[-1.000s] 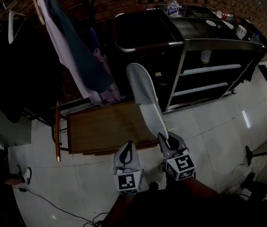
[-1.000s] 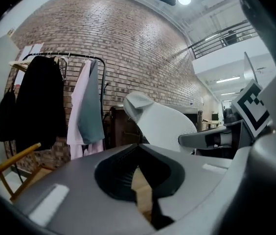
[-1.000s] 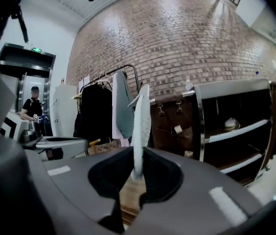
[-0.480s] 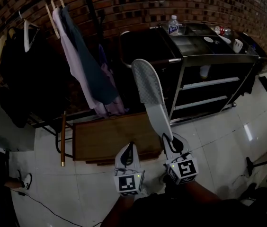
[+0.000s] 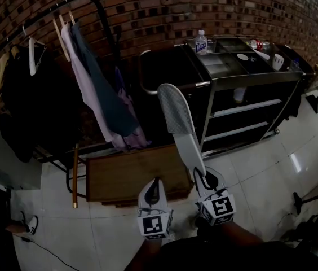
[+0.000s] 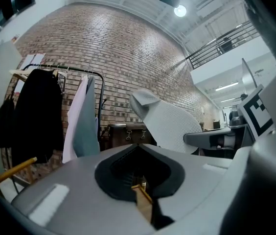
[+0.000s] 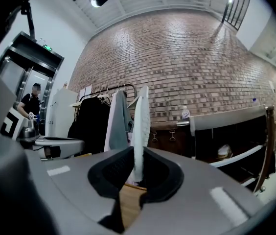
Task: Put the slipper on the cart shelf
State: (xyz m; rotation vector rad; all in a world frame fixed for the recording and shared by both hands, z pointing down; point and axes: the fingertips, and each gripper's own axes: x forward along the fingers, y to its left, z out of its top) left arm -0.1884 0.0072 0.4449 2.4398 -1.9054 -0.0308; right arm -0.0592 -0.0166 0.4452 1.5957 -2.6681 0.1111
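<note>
In the head view, a black cart (image 5: 243,78) is standing against a brick wall (image 5: 164,10), with a water bottle (image 5: 202,41) sitting on its top. Left of the cart, a clothes rack (image 5: 91,1) is carrying hanging garments, and a low wooden table (image 5: 131,174) is resting on the pale tiled floor (image 5: 249,157) in front of the cart's left end. The right gripper (image 5: 204,179) is clamping the heel end of the white slipper (image 5: 176,114), which is sticking up and away towards the cart's left corner without touching it. The left gripper (image 5: 153,186) is hovering beside it, farther from the cart.

In the left gripper view, the jaws are sitting together with nothing between them. The slipper is hanging to the right, in front of the cart, and a ceiling lamp (image 6: 179,10) is shining overhead.

In the right gripper view, the jaws are pressing narrowly on the slipper's thin edge, which is rising just left of the cart's top rail. A person (image 7: 30,104) is standing well away from the cart, at the far left.
</note>
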